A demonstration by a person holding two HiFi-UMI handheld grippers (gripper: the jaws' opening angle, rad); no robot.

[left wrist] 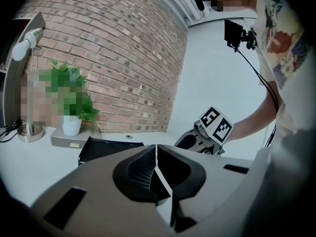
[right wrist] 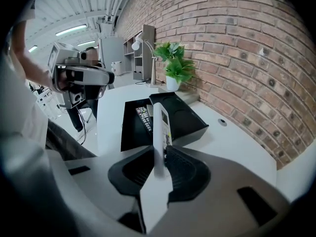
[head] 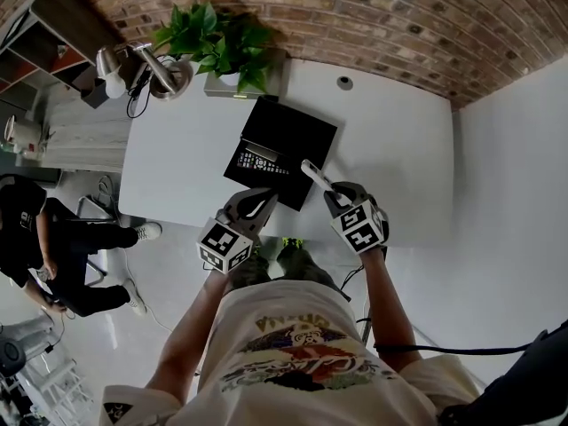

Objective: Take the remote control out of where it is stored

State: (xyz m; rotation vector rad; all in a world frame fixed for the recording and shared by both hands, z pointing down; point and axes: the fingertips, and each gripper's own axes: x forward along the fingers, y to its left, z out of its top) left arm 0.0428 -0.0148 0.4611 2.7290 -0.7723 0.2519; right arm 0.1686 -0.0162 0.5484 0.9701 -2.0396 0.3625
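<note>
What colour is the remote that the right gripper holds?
The remote is white; the right gripper view shows it best.

Remote [right wrist: 160, 125] smooth plastic; black box [right wrist: 190, 123] matt, perhaps cardboard.

Remote control [right wrist: 160, 125]: slim, white, with a small screen near the far end and buttons below it. Its near end is clamped between the jaws of the right gripper [right wrist: 160, 152]. It is held on edge, with the long axis pointing away from the gripper toward the box. In the head view it sits out of the box, in the air at the box's near right edge [head: 312, 173].

Storage box [right wrist: 197, 126]: black, open, lying on the white table [head: 390, 149]. It is in two parts, a deeper walled part on the far side and a flat part nearer. A dark remote [right wrist: 142, 116] lies face up inside, buttons visible
</note>
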